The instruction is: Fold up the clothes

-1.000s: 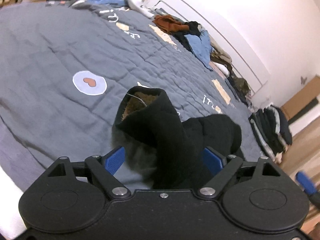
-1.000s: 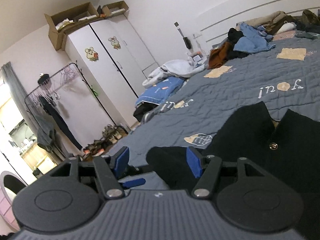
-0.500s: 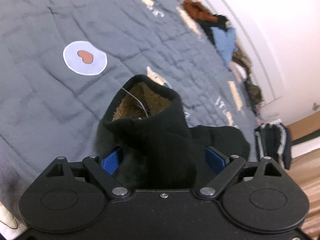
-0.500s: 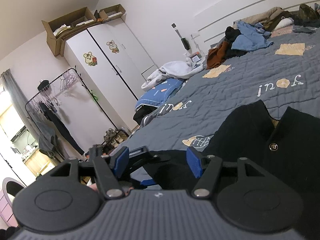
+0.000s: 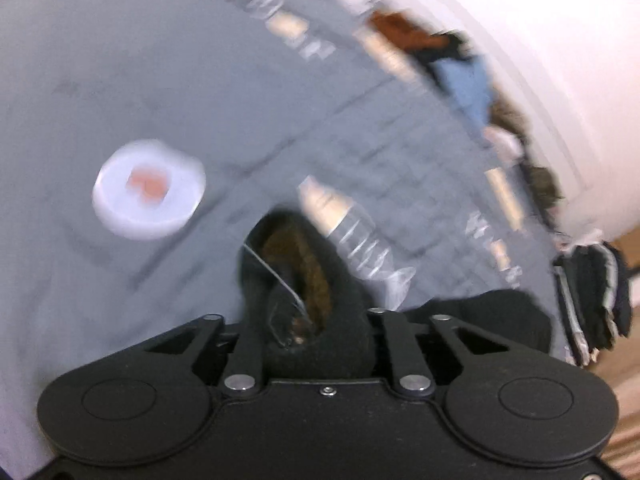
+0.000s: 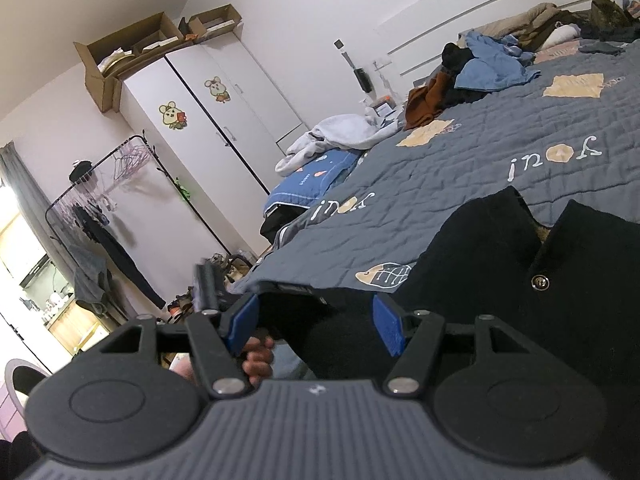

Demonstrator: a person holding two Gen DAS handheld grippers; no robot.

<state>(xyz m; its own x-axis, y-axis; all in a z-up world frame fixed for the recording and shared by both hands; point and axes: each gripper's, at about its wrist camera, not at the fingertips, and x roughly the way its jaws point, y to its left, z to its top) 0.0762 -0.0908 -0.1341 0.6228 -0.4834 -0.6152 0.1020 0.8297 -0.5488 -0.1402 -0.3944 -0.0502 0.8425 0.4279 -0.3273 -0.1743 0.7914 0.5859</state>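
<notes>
One grey quilt [image 6: 460, 184] covers the bed, white wardrobe [image 6: 224, 120] beyond.

A home bedroom: quilted bed [image 6: 460, 184]; white wardrobe [image 6: 208, 120]; clothes rack [image 6: 100, 184]

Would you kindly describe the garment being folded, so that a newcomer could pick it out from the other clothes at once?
Start at the grey quilt covering the bed; the garment lies on its near edge, right before both grippers. It is the black jacket with a brown fleecy lining and a metal button, lying alone, unlike the blue and brown clothes heap by the headboard.
</notes>
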